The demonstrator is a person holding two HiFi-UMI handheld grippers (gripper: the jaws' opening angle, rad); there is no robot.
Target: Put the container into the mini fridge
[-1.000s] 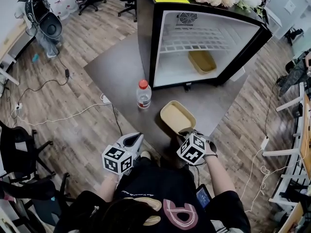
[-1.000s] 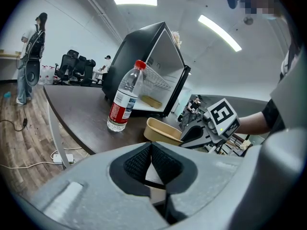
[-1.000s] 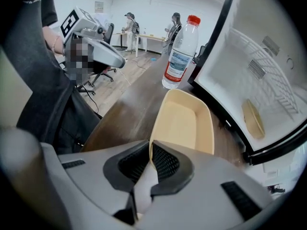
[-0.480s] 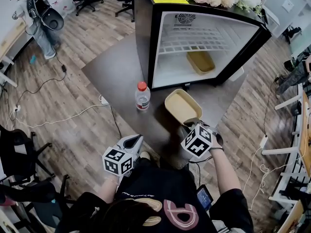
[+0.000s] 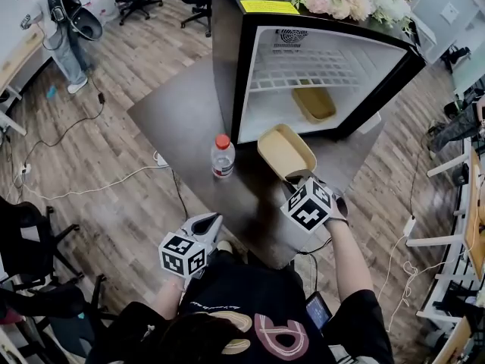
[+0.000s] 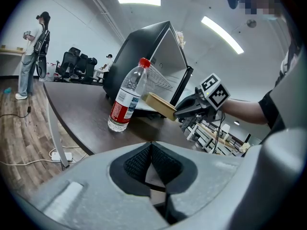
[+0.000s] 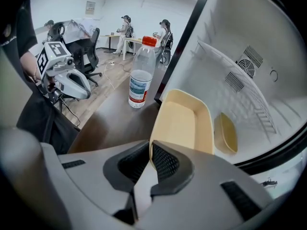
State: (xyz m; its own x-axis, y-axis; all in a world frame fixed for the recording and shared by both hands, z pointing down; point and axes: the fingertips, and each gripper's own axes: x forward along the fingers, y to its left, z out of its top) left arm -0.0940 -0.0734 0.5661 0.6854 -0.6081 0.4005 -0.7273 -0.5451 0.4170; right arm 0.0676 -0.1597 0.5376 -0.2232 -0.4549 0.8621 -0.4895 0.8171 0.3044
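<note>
Tan plastic, the container [image 5: 286, 152] hangs clear of the dark table [image 5: 174, 112], its near rim pinched in the right gripper [image 5: 293, 180], whose jaws are nearly closed on it. The open mini fridge [image 5: 227, 67] stands at its twelve o'clock, a water bottle [image 5: 222, 156] at nine. The left gripper [image 5: 214, 219], at seven o'clock, has its jaws pressed together, empty.

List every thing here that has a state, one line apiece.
mini fridge: open.
container: lidless, empty, lifted off the table, pinched by its rim.
second container: lidless, lying on the fridge floor.
bottle: upright on the table, red cap on.
right gripper: shut on the container.
left gripper: shut, empty.
</note>
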